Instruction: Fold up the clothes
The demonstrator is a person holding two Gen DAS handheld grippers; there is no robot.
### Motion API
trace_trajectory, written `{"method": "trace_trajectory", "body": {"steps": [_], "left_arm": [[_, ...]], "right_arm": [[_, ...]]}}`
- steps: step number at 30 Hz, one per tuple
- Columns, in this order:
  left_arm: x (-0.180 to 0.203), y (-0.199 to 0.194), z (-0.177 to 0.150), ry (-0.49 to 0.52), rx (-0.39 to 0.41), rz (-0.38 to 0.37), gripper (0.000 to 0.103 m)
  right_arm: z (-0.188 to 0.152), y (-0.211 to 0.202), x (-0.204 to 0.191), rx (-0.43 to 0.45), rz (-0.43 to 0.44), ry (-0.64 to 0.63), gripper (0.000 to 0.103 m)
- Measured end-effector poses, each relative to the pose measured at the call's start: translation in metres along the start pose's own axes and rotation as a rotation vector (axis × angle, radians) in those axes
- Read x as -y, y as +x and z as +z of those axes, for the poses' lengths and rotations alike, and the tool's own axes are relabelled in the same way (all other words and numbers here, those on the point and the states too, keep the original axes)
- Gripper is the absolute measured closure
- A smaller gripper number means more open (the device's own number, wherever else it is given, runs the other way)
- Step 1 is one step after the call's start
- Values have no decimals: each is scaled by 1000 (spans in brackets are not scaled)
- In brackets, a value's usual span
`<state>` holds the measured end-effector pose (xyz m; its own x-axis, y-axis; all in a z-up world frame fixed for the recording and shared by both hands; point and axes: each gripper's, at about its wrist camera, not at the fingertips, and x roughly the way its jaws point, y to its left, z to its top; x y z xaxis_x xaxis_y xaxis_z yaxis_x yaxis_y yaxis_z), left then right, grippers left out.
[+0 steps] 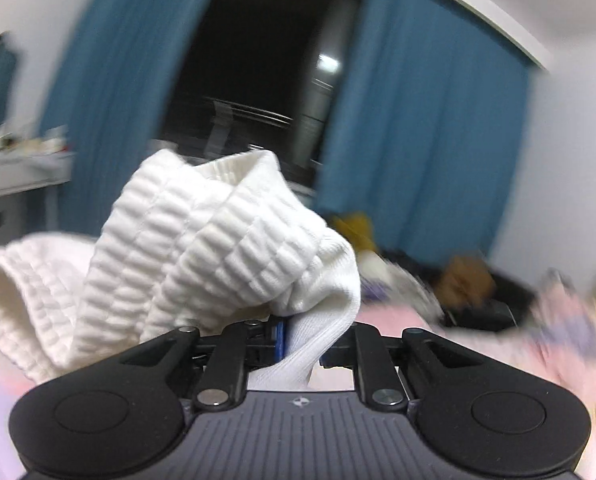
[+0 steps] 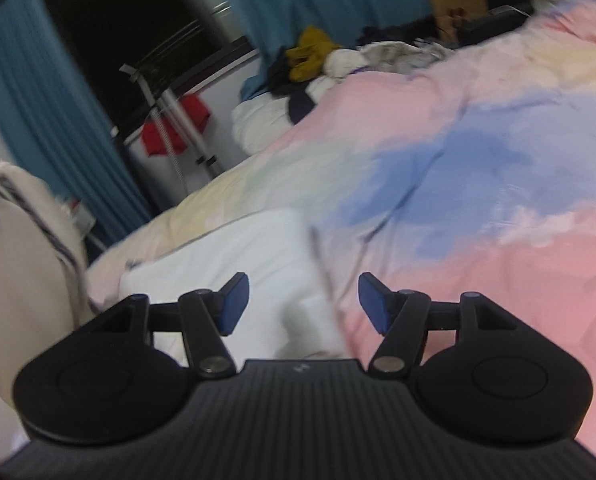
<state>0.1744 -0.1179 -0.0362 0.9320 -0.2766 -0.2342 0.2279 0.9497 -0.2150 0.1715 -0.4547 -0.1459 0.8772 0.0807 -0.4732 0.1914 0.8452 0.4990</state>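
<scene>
My left gripper (image 1: 299,338) is shut on a white ribbed knit garment (image 1: 202,248), which bunches up in front of the camera and hangs to the left, lifted off the bed. My right gripper (image 2: 303,304) is open and empty, its blue pads (image 2: 236,300) spread apart above a flat white folded cloth (image 2: 234,256) lying on the pastel duvet (image 2: 477,160). A cream garment with a dark striped edge (image 2: 26,260) hangs at the left of the right wrist view.
A heap of clothes, with a mustard piece (image 2: 311,52), lies at the far end of the bed. A brown paper bag (image 2: 457,4) stands behind it. Blue curtains (image 1: 417,120) frame a dark window. A drying rack with a red cloth (image 2: 174,124) stands beside the bed.
</scene>
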Motion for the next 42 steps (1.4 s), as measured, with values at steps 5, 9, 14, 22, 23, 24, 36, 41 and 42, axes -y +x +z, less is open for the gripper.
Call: {"method": "trace_trajectory", "body": {"steps": [5, 9, 14, 22, 23, 24, 36, 41, 42], "left_arm": [[59, 46, -94, 177, -180, -14, 87], [74, 64, -141, 308, -271, 15, 84], [74, 52, -152, 440, -287, -67, 61], [61, 8, -153, 562, -334, -134, 20], [59, 1, -148, 558, -334, -134, 20], [54, -5, -145, 557, -342, -146, 20], [-8, -51, -120, 384, -312, -81, 19], [-21, -61, -108, 305, -305, -101, 19], [-24, -63, -106, 286, -303, -106, 19]], "right_arm": [[20, -11, 46, 43, -40, 161, 39], [21, -13, 64, 44, -8, 245, 39], [21, -6, 61, 48, 92, 253, 39], [24, -5, 42, 42, 206, 193, 38], [25, -5, 39, 45, 214, 180, 38], [26, -6, 36, 50, 222, 167, 38], [15, 5, -35, 51, 355, -122, 32], [9, 24, -58, 47, 253, -241, 34], [10, 33, -55, 32, 220, -211, 32]]}}
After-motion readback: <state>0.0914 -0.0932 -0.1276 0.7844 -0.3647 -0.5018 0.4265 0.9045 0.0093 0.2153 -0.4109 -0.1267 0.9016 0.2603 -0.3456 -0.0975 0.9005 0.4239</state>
